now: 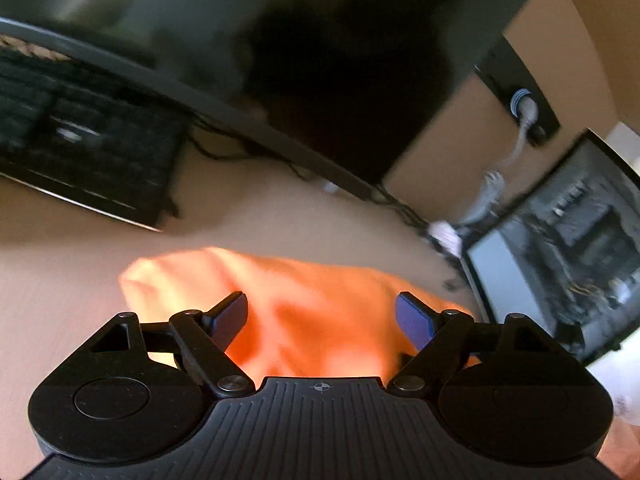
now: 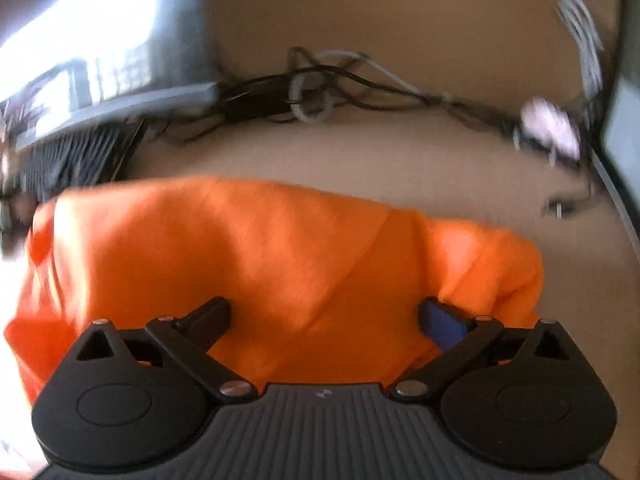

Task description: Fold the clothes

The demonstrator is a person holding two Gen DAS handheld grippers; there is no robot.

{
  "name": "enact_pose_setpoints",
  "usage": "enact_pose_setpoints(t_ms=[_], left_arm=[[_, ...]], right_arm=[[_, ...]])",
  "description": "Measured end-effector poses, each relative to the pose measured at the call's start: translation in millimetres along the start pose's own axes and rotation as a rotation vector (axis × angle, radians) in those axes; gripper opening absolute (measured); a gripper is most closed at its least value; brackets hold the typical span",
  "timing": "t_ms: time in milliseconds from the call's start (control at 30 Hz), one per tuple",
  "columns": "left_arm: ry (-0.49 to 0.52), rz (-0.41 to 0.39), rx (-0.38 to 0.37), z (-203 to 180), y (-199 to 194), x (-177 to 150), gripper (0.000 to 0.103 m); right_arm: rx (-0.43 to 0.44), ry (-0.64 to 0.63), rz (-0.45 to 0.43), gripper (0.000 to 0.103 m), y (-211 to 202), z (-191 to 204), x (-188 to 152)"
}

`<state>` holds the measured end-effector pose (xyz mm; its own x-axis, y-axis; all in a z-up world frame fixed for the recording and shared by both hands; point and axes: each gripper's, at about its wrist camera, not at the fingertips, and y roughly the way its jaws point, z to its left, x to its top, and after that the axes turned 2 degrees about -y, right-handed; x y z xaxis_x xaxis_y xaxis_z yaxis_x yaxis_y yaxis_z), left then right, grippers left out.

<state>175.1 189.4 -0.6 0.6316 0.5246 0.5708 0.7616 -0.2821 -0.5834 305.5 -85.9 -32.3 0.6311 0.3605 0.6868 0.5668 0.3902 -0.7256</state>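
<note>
Apparently between folds, both hand-held grippers, left (image 1: 321, 316) and right (image 2: 325, 318), hung spread wide and empty over the orange garment (image 2: 256, 264) bunched on the tabletop (image 2: 400, 160).

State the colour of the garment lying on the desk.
Plain orange. The garment shows best in the right wrist view, where it fills the frame.

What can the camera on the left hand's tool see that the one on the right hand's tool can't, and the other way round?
Only the left wrist view shows a dark screen and a wall socket with a pale plug. Only the right wrist view shows a bright window and a tangle of cables. Both show the orange garment on the beige table, a black keyboard, and each camera's own open tool, left tool, right tool.
</note>
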Motion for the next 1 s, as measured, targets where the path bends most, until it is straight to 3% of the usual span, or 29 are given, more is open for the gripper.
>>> enact_pose_setpoints(t_ms=[133,233,367,433,533,667,933,1000], left_arm=[[-0.034,0.104,0.042,8,35,-11,0.088],[-0.071,0.142,0.075,20,53,-21,0.088],[-0.058,0.147,0.080,14,48,-18,0.090],[-0.038,0.152,0.017,9,37,-18,0.090],[-0.008,0.175,-0.081,3,22,-23,0.093],[0.035,0.268,-0.040,5,28,-45,0.091],[0.126,0.293,0.130,4,26,-52,0.089],[0.168,0.279,0.115,-4,18,-51,0.088]], right_arm=[[-0.043,-0.102,-0.042,0.102,-16,17,11],[-0.013,-0.206,-0.121,0.102,-41,36,17],[0.023,-0.288,-0.036,0.102,-23,59,-1],[0.003,-0.296,0.011,0.103,-7,64,-17],[0.013,-0.255,-0.011,0.103,-5,60,-19],[0.018,-0.271,-0.004,0.103,-4,60,-15],[0.027,-0.325,-0.044,0.103,-43,57,-4],[0.000,-0.352,0.000,0.103,-32,56,-11]])
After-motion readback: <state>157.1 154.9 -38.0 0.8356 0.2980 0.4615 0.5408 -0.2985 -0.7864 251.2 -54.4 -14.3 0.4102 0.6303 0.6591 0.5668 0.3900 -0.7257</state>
